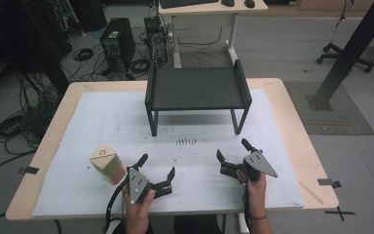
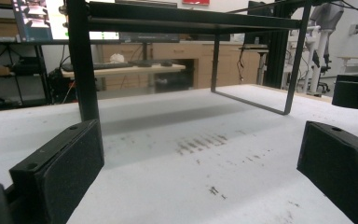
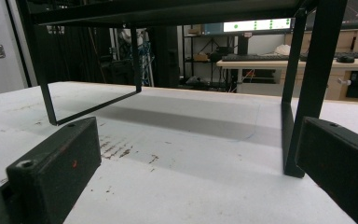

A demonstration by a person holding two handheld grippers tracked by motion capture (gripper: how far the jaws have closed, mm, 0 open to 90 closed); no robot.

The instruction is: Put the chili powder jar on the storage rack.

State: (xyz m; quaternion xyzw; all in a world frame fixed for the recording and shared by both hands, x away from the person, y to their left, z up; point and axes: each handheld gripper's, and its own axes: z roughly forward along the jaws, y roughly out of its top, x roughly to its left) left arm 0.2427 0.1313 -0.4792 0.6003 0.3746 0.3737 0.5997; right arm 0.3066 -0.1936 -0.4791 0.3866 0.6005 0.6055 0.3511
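In the high view, the left gripper is held with jaws spread just right of the small carton; the right gripper – also spread, holding nothing – is seen farther right of it. In both gripper views, 2 parted jaws face the black rack – none touching it.
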